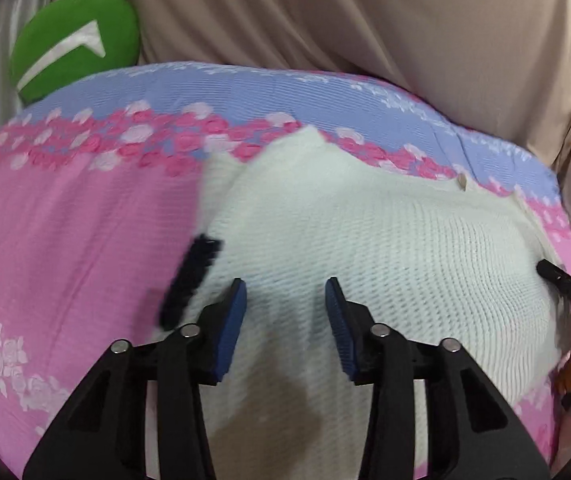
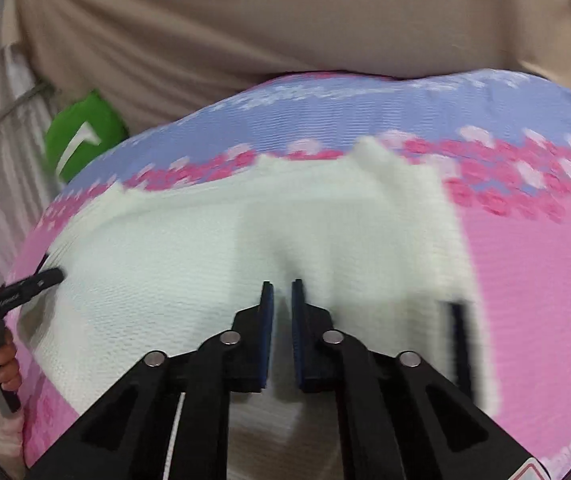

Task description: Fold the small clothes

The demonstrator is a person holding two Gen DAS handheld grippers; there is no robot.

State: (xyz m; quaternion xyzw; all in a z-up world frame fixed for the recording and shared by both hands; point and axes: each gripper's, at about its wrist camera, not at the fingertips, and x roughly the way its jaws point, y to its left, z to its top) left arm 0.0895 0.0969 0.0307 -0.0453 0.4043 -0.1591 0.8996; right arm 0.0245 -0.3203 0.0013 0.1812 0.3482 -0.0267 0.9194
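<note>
Your right hand-held gripper point(image 2: 281, 292) hangs nearly shut and empty over the near hem of the white knit garment point(image 1: 365, 240), while your left hand-held gripper point(image 1: 285, 292) stands part open, holding nothing, just inside the garment's left edge. It lies flat on the pink floral bedspread point(image 1: 65, 220), long axis across you, both hands equally near; beyond it, a green cushion point(image 1: 73, 40) carries a white mark, and no writing is legible.
</note>
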